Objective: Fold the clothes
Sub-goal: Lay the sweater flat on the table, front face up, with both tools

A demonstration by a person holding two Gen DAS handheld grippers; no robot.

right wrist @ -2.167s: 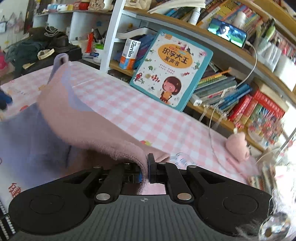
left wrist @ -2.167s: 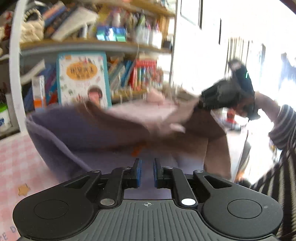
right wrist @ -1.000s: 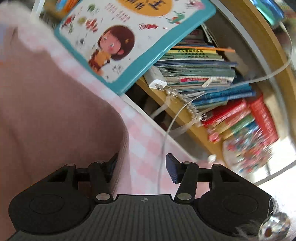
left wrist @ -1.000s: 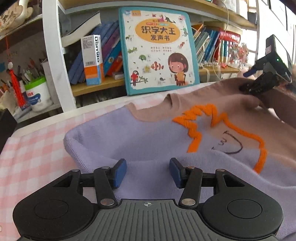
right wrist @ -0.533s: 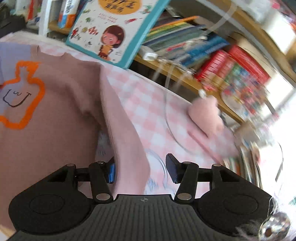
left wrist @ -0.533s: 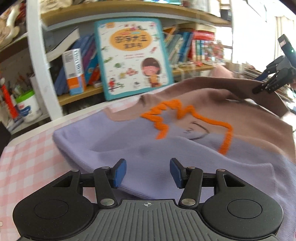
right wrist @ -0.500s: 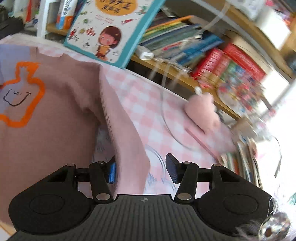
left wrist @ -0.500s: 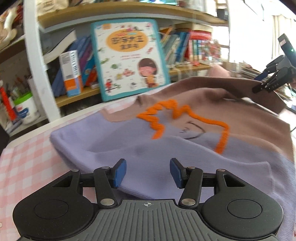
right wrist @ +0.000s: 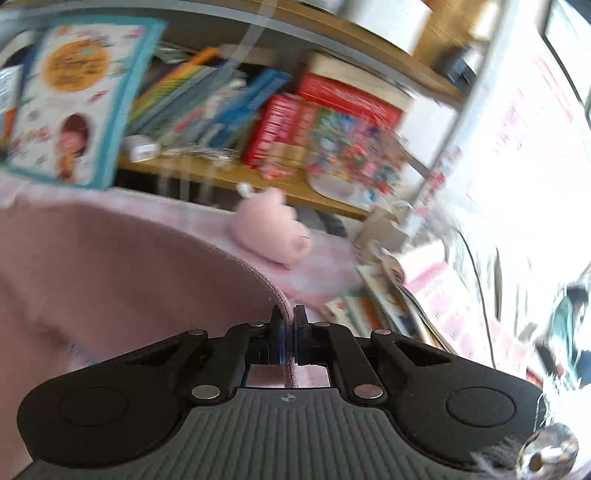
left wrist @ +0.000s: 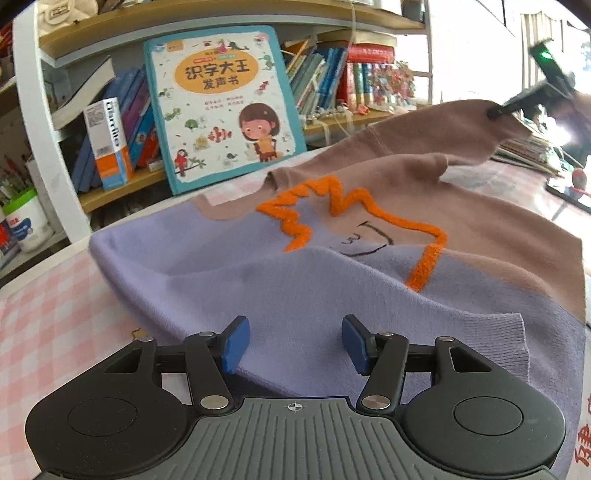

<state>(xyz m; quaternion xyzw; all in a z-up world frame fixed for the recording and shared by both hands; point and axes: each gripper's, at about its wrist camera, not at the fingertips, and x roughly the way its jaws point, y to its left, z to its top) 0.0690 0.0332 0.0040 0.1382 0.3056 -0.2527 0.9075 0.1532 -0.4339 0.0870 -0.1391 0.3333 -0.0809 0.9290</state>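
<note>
Two blue pads of the left gripper (left wrist: 291, 343) are spread wide over the sweater's (left wrist: 332, 280) near lilac hem, while the right gripper (right wrist: 290, 334) is clamped on its brown cuff. Much of the right view is blurred. The sweater is spread on a pink checked tablecloth (left wrist: 48, 325) before a bookshelf (left wrist: 229, 14).

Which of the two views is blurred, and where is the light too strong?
Right wrist view: motion blur smears the bookshelf, while the right gripper, shut on the sweater, stays sharp; the right edge is overexposed. Left wrist view: mostly sharp, with the window at upper right blown out.
</note>
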